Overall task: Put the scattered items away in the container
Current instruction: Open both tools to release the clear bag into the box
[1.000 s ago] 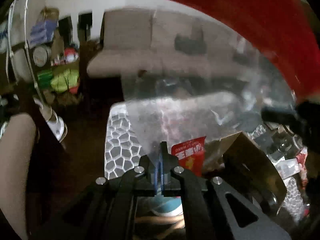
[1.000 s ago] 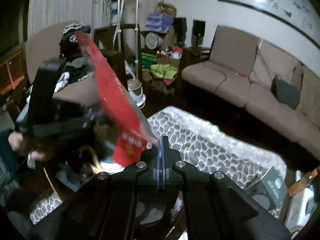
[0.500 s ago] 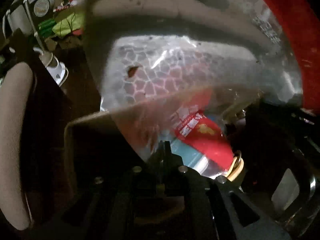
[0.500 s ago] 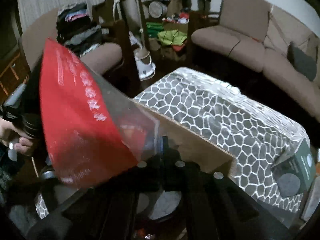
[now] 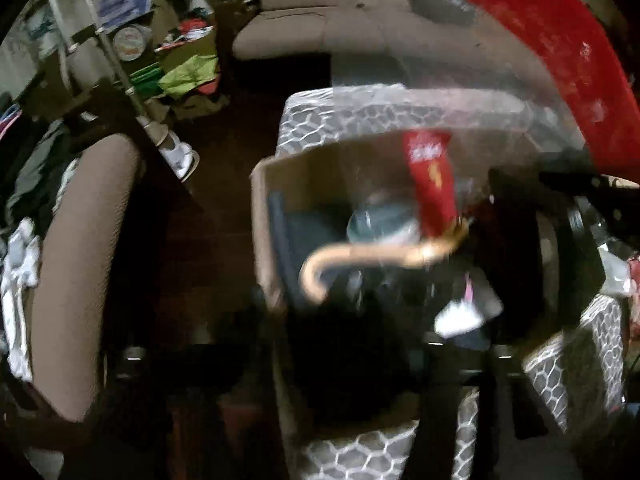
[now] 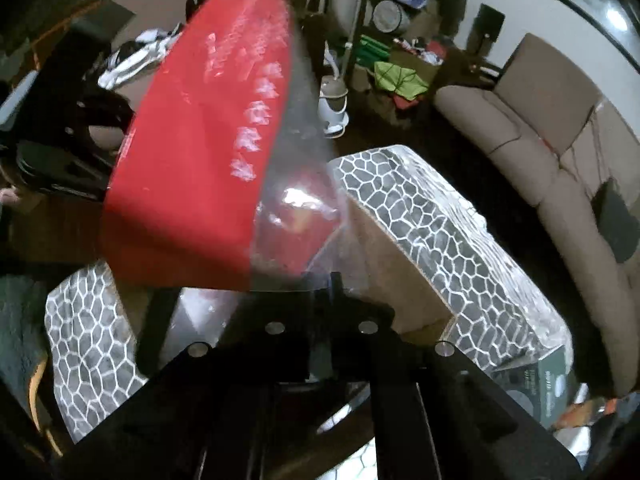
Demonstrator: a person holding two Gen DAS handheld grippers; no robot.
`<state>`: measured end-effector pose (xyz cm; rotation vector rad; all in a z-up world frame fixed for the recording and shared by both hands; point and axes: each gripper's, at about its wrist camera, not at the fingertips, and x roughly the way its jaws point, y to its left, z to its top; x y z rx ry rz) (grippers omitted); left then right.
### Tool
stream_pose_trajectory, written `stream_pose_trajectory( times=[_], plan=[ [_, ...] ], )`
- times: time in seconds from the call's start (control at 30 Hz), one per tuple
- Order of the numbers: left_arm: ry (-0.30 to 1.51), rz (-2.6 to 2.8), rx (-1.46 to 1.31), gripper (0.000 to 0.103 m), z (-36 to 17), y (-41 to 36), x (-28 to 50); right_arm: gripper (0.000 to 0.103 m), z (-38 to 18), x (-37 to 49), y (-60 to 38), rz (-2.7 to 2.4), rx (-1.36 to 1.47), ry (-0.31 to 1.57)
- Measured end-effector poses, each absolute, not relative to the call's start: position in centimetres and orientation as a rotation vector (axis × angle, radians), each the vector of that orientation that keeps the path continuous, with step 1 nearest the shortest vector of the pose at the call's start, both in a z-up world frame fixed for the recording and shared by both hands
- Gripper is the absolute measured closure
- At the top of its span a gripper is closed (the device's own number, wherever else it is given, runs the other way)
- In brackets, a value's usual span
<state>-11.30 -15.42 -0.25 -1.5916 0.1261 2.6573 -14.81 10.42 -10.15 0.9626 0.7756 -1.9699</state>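
Left wrist view: the left tongs [image 5: 352, 320], dark and blurred at the bottom of the frame, have just been opening. Their jaws stand apart with nothing between them. They hang above the open cardboard box [image 5: 264, 240], which sits on the honeycomb-patterned counter [image 5: 360, 452]. A curved wooden handle [image 5: 320, 264] lies among the things already in the box. The plastic bag [image 5: 560, 60] sweeps across the upper right. Its red band arcs along the edge, and its clear film hangs over the box, with a small red packet [image 5: 432, 184] showing through.

Right wrist view: the bag [image 6: 200, 152] rises up and to the left from the right tongs [image 6: 334, 280], which sets its long axis on that line. The red band is uppermost and the clear end is down at the fingertips. These jaws have just been easing apart, though they look nearly together. The bag's clear lower edge sits between them, apparently nipped. Beside it are the box wall [image 6: 392, 264] and the counter [image 6: 440, 216].

The bag looks light, thin and slick. It should crumple and sag rather than hold its shape, so a pinch at a corner or seam probably gives the surest hold. It hangs above the box mouth, not yet inside.
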Motion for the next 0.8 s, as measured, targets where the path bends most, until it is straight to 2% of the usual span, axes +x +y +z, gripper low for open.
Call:
stream_pose_trajectory(
  times=[0.13, 0.2, 0.27, 0.33, 0.37, 0.53, 0.8],
  plan=[
    [0.053, 2.703, -1.554, 0.027, 0.7, -16.2, -8.2, 0.081, -8.6, -12.4, 11.3, -1.978, 0.926, 0.748],
    [0.014, 2.763, -1.519, 0.027, 1.4, -16.7, -6.9, 0.056, -7.8, -11.0, 12.0, -1.994, 0.904, 0.743],
    [0.001, 2.816, -1.480, 0.024, 1.8, -16.7, -5.9, 0.049, -6.9, -9.5, 13.0, -2.022, 0.877, 0.746],
    [-0.002, 2.859, -1.427, 0.017, 2.3, -16.5, -5.3, 0.030, -6.3, -8.7, 13.5, -2.040, 0.880, 0.751],
    [-0.013, 2.878, -1.410, 0.013, 2.4, -16.5, -5.2, 0.013, -6.2, -8.6, 13.5, -2.059, 0.888, 0.777],
    [-0.094, 2.918, -1.401, 0.013, 2.9, -16.5, -4.9, 0.012, -5.3, -7.6, 14.0, -2.116, 0.934, 0.837],
    [-0.121, 3.004, -1.243, 0.013, 4.8, -14.7, 0.0, 0.012, -3.3, -3.9, 19.0, -2.204, 0.933, 0.621]
  ],
)
